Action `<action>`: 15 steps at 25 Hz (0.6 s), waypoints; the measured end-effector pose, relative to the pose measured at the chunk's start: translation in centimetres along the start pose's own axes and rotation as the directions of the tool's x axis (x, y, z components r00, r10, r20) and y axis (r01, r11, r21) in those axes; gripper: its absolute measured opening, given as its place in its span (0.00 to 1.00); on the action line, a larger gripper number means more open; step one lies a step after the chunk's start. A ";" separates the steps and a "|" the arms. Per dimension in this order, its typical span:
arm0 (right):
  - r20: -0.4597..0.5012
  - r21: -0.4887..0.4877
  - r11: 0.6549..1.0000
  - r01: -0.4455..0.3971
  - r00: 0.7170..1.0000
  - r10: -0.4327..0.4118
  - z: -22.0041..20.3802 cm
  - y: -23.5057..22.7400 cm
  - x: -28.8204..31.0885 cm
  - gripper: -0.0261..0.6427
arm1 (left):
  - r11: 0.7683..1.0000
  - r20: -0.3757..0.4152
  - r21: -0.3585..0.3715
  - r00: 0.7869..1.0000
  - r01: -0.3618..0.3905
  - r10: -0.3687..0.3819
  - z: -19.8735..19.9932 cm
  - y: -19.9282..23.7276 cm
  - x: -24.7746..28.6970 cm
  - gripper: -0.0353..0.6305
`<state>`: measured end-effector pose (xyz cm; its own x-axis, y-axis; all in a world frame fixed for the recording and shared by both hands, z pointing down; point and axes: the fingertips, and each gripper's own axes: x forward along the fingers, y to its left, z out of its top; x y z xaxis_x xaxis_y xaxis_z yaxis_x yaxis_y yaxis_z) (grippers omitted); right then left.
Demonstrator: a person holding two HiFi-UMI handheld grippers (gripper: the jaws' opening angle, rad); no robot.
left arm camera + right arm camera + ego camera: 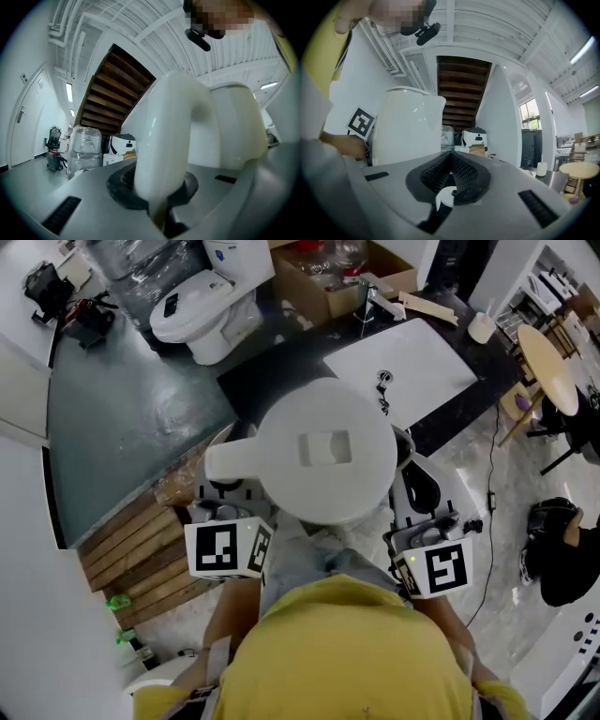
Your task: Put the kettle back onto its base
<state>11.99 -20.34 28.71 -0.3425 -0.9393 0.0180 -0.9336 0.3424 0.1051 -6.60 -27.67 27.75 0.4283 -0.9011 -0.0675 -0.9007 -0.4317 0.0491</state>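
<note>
White plastic fills the middle of the head view: one kettle (328, 460), upright with its lid up, held out in front of the person's yellow shirt (347, 652). Its handle (164, 140) sits between the pads (123, 186) of the left gripper (159, 192), which are clenched on it. Gripping there probably lets the body hang level so nothing tips.

The right gripper (451, 176) has its jaws pressed together on nothing. It rides just beside the kettle's wall at the frame's lower right, likely kept free to steady the body or guide it down. That makes two grippers, each with one marker cube (228, 547).

I cannot pick out the base. It may lie hidden under the kettle, or be the small dark shape on the white slab (422, 352) at upper right.

Also around are one toilet (202, 301) at upper left, one cardboard box (328, 282) at the top, and one round wooden table (548, 367) at the right edge.
</note>
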 end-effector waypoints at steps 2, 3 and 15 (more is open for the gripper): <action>0.005 0.000 1.000 -0.006 1.000 0.006 0.1 -0.2 0.9 0.06 | 1.000 0.002 0.000 1.000 0.003 -0.003 -0.2 0.3 1.2 0.12; 0.009 0.002 1.000 -0.008 1.000 0.008 0.1 -0.3 1.3 0.06 | 1.000 0.002 -0.002 1.000 0.006 -0.006 -0.3 0.5 1.7 0.12; 0.035 0.051 0.999 0.005 0.999 -0.007 -0.7 -1.7 5.7 0.06 | 0.997 0.027 0.043 0.998 0.064 -0.065 -0.6 1.8 8.3 0.12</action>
<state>11.71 -26.32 29.34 -0.3393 -0.9405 -0.0175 -0.9396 0.3379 0.0543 -4.64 -35.95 27.92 0.4838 -0.8698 -0.0970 -0.8738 -0.4863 0.0019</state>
